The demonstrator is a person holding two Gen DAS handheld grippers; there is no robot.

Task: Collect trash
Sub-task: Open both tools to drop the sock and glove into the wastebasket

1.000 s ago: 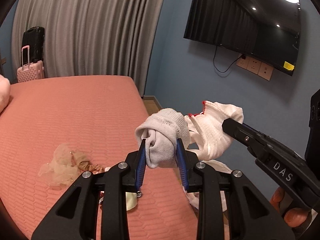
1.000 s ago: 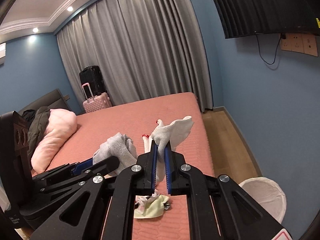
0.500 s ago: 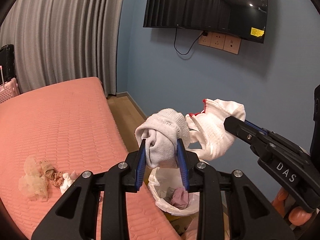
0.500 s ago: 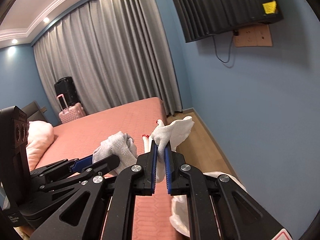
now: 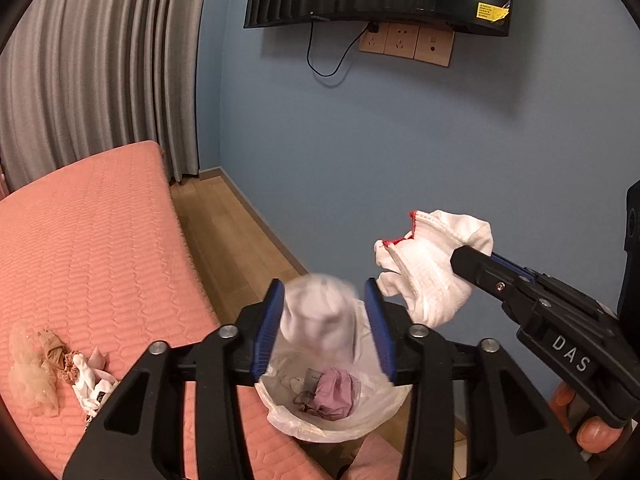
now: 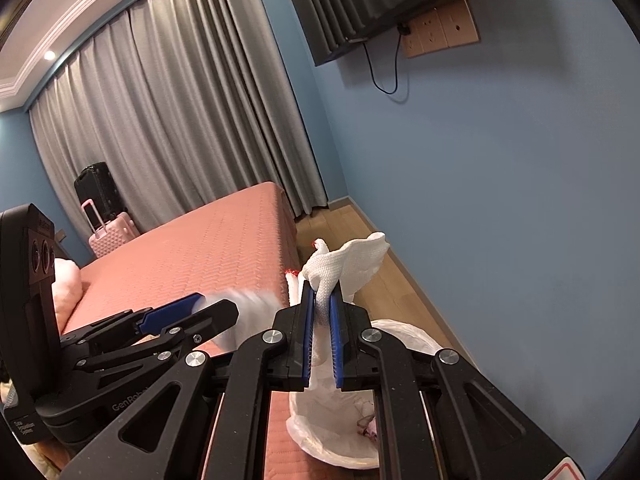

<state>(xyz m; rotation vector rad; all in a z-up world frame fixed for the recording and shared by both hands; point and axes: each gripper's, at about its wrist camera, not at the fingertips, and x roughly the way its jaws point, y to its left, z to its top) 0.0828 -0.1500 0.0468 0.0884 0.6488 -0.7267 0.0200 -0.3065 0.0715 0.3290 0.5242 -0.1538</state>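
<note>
Here: grey sock, soft, light, blurred between the just-spread left gripper pads over the bin, lower centre; right gripper pinching the limp glove mid-fold

Two black plastic grippers, the left gripper and the right gripper, have blue ribbed pads, round silver screws on triangular cut-out arms, and white "DAS" lettering on one side.
</note>
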